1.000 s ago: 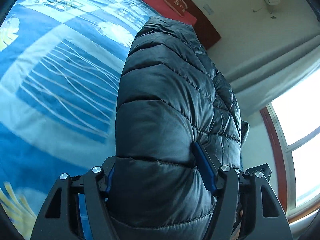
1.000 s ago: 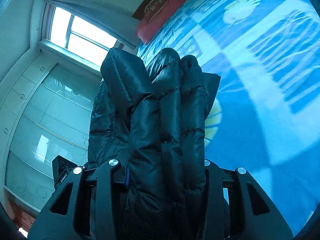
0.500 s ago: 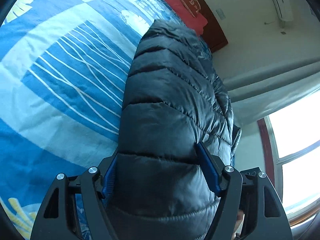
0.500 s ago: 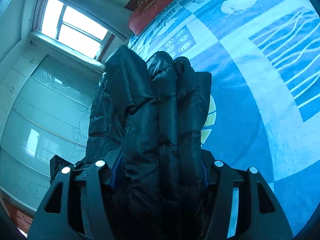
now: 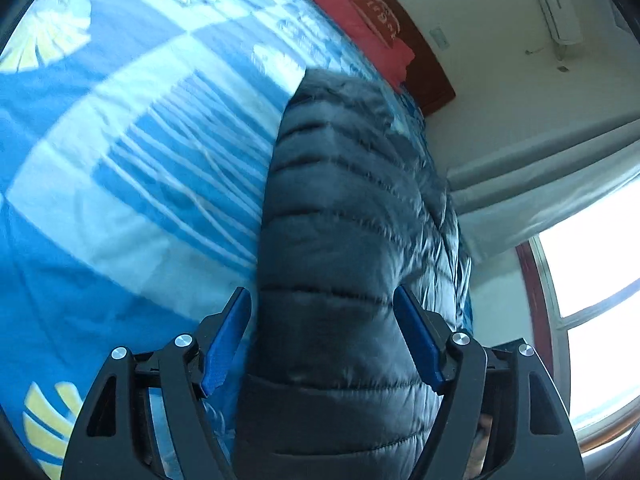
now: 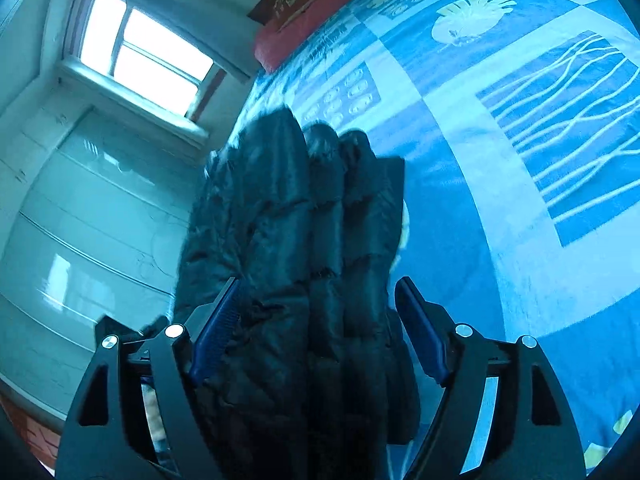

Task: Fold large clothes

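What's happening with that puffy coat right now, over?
Left gripper open, coat between its pads. Right gripper open too, coat bunched between. Coat over the bed. Nothing in the way.

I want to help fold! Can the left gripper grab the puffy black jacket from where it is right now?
Probably yes. The puffy black jacket already lies right between the left gripper's open blue pads, with nothing in the way. It looks like it only needs to squeeze shut.

Quilted jacket [image 5: 340, 248], slick cloth with a soft sheen; bedspread [image 5: 120, 184] matt printed cloth; gripper fingers [image 5: 420, 336] ribbed blue pads on matt black plastic, shiny metal bolts.
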Action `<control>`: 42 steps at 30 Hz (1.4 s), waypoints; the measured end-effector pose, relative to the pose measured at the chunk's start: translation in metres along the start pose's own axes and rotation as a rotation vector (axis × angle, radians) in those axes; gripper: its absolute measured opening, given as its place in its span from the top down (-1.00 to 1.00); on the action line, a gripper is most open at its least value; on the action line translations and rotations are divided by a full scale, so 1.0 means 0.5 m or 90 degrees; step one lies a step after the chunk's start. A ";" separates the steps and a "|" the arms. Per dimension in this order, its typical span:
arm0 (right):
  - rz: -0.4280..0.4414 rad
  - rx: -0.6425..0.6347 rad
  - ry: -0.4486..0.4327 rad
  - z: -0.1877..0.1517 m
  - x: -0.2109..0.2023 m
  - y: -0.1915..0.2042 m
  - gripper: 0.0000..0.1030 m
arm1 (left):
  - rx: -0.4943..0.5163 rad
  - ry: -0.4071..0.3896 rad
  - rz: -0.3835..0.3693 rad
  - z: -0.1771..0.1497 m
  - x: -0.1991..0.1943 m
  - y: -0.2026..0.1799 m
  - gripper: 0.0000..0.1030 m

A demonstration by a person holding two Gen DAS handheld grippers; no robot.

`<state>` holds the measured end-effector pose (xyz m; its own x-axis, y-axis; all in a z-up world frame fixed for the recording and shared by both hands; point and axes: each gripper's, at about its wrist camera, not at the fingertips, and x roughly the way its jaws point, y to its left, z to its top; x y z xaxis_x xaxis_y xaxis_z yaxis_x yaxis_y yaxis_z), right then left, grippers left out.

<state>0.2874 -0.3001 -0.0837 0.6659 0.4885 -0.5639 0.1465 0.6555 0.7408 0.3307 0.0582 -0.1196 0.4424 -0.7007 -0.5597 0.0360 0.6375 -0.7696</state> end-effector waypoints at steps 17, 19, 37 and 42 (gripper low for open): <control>-0.011 0.071 0.023 0.075 0.106 -0.051 0.13 | 0.062 0.025 0.075 0.062 0.107 -0.032 -0.16; -0.020 0.063 0.020 0.069 0.090 -0.045 0.01 | 0.065 0.018 0.063 0.050 0.084 -0.030 -0.18; 0.045 0.072 0.041 -0.112 -0.013 -0.014 0.04 | 0.021 0.029 -0.013 -0.138 -0.011 -0.005 -0.43; 0.037 0.073 0.038 -0.113 -0.022 -0.027 0.25 | 0.057 0.013 0.046 -0.151 -0.005 -0.045 -0.32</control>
<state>0.2367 -0.2817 -0.1081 0.6312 0.5600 -0.5367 0.1929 0.5568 0.8079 0.2609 0.0214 -0.1238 0.4287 -0.6580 -0.6191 0.0851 0.7116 -0.6974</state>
